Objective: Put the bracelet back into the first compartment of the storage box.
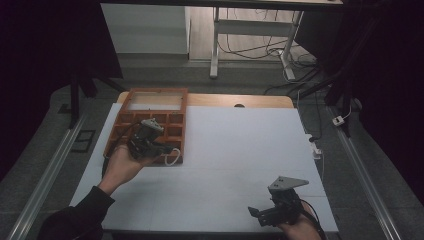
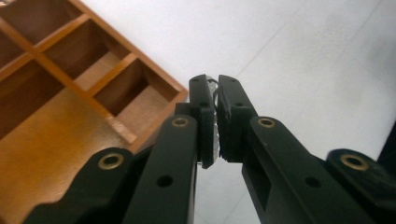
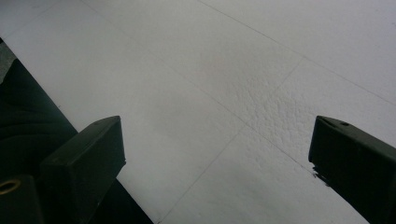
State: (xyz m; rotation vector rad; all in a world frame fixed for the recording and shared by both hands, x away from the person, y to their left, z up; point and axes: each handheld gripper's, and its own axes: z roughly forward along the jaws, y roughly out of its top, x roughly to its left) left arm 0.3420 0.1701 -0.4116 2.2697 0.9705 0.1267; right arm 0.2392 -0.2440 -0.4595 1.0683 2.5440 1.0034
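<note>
My left gripper [image 1: 166, 149] hovers over the near right part of a brown wooden tray [image 1: 183, 125] with several compartments. In the left gripper view its jaws [image 2: 217, 86] are pressed together on a thin silvery, glittering piece [image 2: 215, 133]; what that piece is I cannot tell. The tray's corner [image 2: 122, 129] lies below and left of the jaws. My right gripper [image 1: 260, 212] rests low at the near right of the white sheet, a grey three-cornered plate on top. Its jaws [image 3: 217, 149] stand wide apart with only white sheet between them.
A white sheet [image 1: 240, 150] covers the wooden table, with the tray at its far left. Metal rails [image 1: 50, 170] run along both sides. Beyond the far edge stand a desk frame [image 1: 216, 45] and loose cables on the floor [image 1: 260, 50].
</note>
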